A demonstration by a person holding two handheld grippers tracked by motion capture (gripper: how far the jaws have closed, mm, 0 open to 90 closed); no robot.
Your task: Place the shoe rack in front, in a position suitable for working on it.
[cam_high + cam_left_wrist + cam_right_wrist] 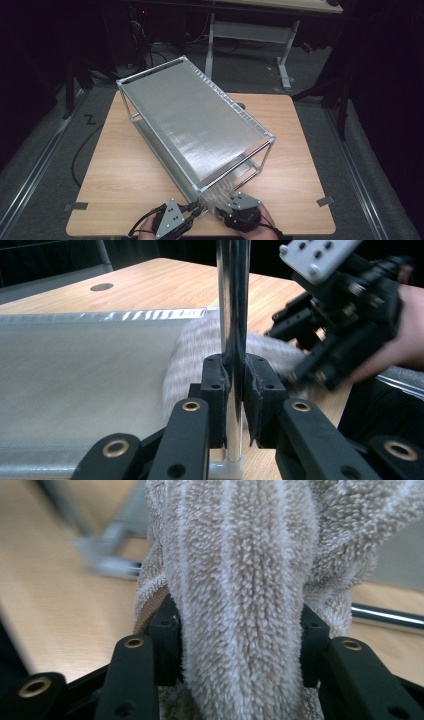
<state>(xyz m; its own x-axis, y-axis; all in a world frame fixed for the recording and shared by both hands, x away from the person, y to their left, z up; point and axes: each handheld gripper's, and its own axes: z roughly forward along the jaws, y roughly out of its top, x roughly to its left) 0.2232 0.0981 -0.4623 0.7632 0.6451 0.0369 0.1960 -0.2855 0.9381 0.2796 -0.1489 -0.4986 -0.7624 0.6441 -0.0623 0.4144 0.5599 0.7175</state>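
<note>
On the wooden table [125,165], seen from above, a metal-framed rack [192,122] with a silvery mesh top lay at an angle, one end far at the left, the other end near the person's edge. At the near edge, left of centre, the left hand-held gripper [196,210] reached toward the rack's closest corner, a grey three-cornered plate on top of it. Just to its right, a pale striped towel [220,195] spilled out from under the rack's near end. Right of the towel, the right hand-held gripper [220,212] sat in a hand, close beside the left one.

From the left hand-held gripper's own view, mesh filled the left side. At centre, the left hand-held gripper [234,390] had its jaws clamped tight on the rack's shiny upright post [232,315], pads pressing both sides. Behind the post lay the towel [192,350], blurred. Farther right hung the right hand-held gripper [300,370], its tips at the towel.

From the right hand-held gripper's own view, blurred table [55,595] showed at the left. At centre, the right hand-held gripper [240,640] held a thick fold of the fluffy beige towel [240,580], jaws standing fairly wide around the bundle. At the right, a chrome bar [387,617] lay level beyond the towel.
</note>
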